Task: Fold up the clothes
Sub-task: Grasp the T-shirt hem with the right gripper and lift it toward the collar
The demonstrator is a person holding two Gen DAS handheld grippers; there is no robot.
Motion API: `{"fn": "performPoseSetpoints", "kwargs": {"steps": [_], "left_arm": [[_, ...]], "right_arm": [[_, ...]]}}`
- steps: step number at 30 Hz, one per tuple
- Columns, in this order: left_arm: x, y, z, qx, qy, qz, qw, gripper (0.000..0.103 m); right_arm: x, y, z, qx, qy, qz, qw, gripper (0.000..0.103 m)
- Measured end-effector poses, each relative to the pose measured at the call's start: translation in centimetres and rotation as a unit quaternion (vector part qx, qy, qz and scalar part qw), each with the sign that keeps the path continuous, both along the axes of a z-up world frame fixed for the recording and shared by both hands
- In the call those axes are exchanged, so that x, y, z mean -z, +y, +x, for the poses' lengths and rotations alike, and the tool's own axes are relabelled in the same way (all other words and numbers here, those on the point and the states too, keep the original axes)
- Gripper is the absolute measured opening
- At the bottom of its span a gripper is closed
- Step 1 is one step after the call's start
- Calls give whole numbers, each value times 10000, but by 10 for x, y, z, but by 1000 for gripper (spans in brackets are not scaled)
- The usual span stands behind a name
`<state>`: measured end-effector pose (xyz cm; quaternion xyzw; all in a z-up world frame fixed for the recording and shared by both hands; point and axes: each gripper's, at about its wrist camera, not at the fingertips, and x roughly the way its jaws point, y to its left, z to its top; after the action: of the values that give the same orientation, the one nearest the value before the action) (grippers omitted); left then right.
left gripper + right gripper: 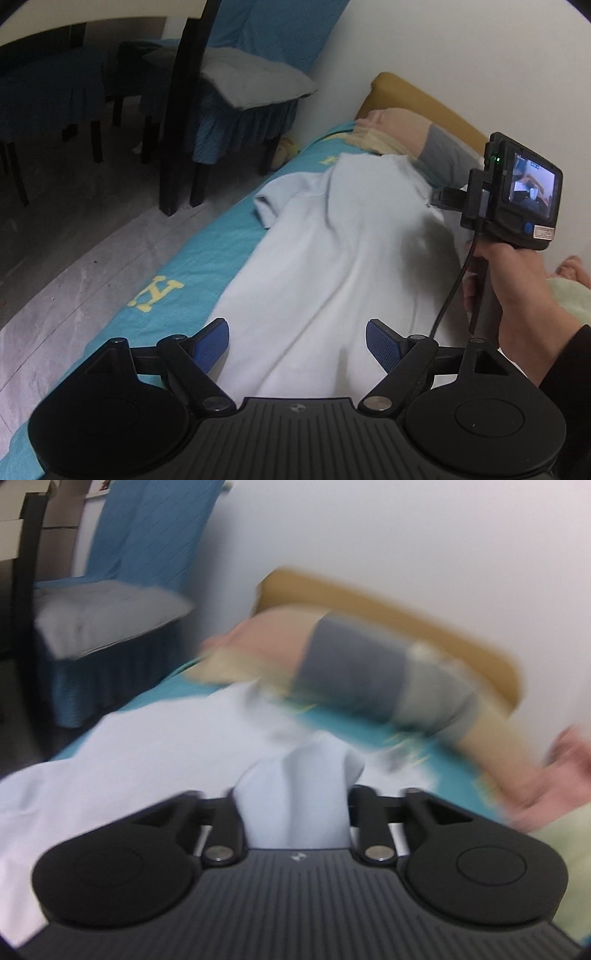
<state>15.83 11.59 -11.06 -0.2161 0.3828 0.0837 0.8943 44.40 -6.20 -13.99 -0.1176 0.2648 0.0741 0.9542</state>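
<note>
A light blue shirt [332, 236] lies spread lengthwise on the teal bed sheet [192, 266], one short sleeve sticking out at the left. My left gripper [297, 343] hovers open above the shirt's near end, with nothing between its blue pads [212, 345]. A hand holds my right gripper [443, 199] at the shirt's far right edge. In the blurred right wrist view a raised fold of the shirt [295, 794] bunches between the right gripper's [293, 775] jaws and hides its fingertips; the jaws look closed on it.
Pink, grey and beige garments [402, 129] lie piled by the tan headboard [424, 96]. Green cloth [569, 299] lies at the right. A chair with a grey cushion [255, 81] stands left of the bed. A white wall runs along the far side.
</note>
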Motion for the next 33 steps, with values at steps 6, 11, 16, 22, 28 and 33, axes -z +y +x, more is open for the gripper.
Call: {"fn": "performPoseSetpoints", "kwargs": {"steps": [6,11,16,22,28,33], "left_arm": [[7,-7,11,172,63,103,9998,83],[2,-24,8,451,-14,250,9987,83],[-9,-43,-9,734,-111,319,9967,83],[-30,-75,-41,1180,-53,415,9921,83],[-49,-116,-78,1788,-89,866,9800,83],[-47,-172,-92,2261,87,1068,9682,80]], "right_arm": [[-13,-9,-32,-428,300,884,9947,90],[-51,-53,-97,-341,210,1367,9898,90],[-77,-116,-200,80,453,1729,9839,90],[-93,-183,-309,544,624,2374,9679,90],[-101,-238,-371,884,288,3107,9460,90],[-99,-277,-381,1195,70,3313,9359,90]]}}
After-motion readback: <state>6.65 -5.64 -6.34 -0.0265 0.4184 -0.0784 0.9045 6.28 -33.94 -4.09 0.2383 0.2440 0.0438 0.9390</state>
